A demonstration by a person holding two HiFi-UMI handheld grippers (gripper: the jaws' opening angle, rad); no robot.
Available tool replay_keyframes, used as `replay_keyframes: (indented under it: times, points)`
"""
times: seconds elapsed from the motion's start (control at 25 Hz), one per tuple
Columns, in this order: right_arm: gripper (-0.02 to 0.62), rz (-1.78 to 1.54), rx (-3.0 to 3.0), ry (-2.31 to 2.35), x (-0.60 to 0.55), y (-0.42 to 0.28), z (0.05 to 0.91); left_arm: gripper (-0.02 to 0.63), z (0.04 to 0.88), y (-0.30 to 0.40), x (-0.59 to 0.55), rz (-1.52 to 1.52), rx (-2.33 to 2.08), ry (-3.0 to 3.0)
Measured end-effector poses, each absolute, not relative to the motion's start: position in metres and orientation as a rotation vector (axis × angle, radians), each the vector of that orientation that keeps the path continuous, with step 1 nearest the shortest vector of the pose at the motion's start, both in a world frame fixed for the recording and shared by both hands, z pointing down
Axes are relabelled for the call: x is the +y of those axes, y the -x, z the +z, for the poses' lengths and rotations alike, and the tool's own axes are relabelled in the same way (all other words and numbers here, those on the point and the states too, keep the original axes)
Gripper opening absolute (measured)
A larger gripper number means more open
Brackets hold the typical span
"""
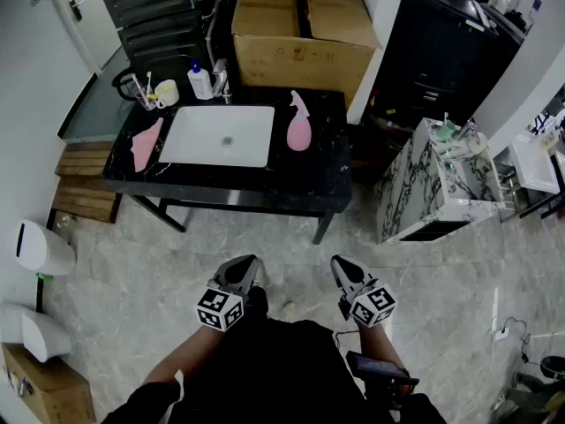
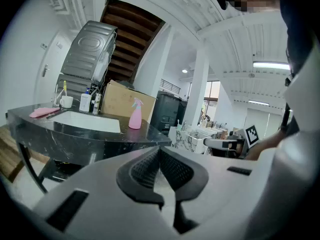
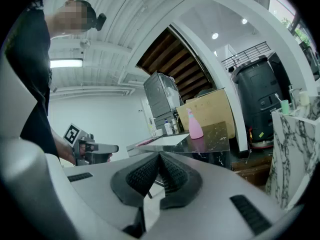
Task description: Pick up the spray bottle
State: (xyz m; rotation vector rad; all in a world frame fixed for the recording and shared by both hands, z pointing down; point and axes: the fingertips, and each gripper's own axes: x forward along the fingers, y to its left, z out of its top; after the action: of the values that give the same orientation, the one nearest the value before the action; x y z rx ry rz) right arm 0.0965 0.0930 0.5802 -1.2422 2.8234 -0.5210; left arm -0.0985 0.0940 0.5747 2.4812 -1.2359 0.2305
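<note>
Left hand-held gripper [image 2: 160, 150]: jaws pressed together, ribbed pads meeting at the tips, nothing between them. It is held low in front of the person and aimed toward the table.
Right hand-held gripper [image 3: 159, 156]: jaws closed in the same way, with nothing in them. It is held beside the left one, a little apart from it, and each has its marker cube toward the person.
Person [image 1: 265, 369]: dark clothing fills the bottom of the head view. The person stands back from the table with both arms reaching forward.
Floor [image 1: 265, 241]: pale marbled tiles, with a bare stretch between the hand-held grippers and the table.
Table [image 1: 309, 179]: black and glossy on dark legs, well ahead of both hand-held grippers.
Spray bottle [image 1: 298, 127]: pink and upright on the table, just right of the sink. It is well apart from both hand-held grippers and not touched.
Sink [image 1: 199, 148]: white rectangular basin set into the middle of the table.
Cloth [image 1: 146, 145]: pink, lying on the table left of the sink.
Cup [image 1: 165, 92]: white, at the table's back left.
Pump bottle [image 1: 200, 81]: white with a blue top, standing behind the sink.
Cardboard box [image 1: 300, 29]: large and brown, behind the table.
Marble cabinet [image 1: 433, 188]: white with dark veins, right of the table, with small items on top.
</note>
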Motion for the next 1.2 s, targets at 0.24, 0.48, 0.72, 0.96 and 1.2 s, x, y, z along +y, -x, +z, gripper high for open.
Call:
replay_keyframes:
  times: [0.24,0.48,0.72,0.96,1.2]
  points:
    - [0.025,-0.522,2.831,1.246,0.102,-0.094,0.581,0.009,0.572,0.109,0.103,0.222,-1.258,-2.477]
    - [0.026,-0.525,2.833,1.237,0.100,-0.088,0.583,0.009,0.577,0.120,0.109,0.225,-1.280,-2.454]
    - [0.026,-0.539,2.831,1.230,0.101,-0.085,0.584,0.009,0.578,0.122,0.112,0.234,-1.285,-2.450]
    - [0.026,-0.537,2.827,1.242,0.101,-0.093,0.586,0.009,0.576,0.111,0.110,0.245,-1.264,-2.469]
    - [0.026,-0.548,2.818,1.248,0.102,-0.100,0.586,0.009,0.571,0.102,0.109,0.254,-1.256,-2.483]
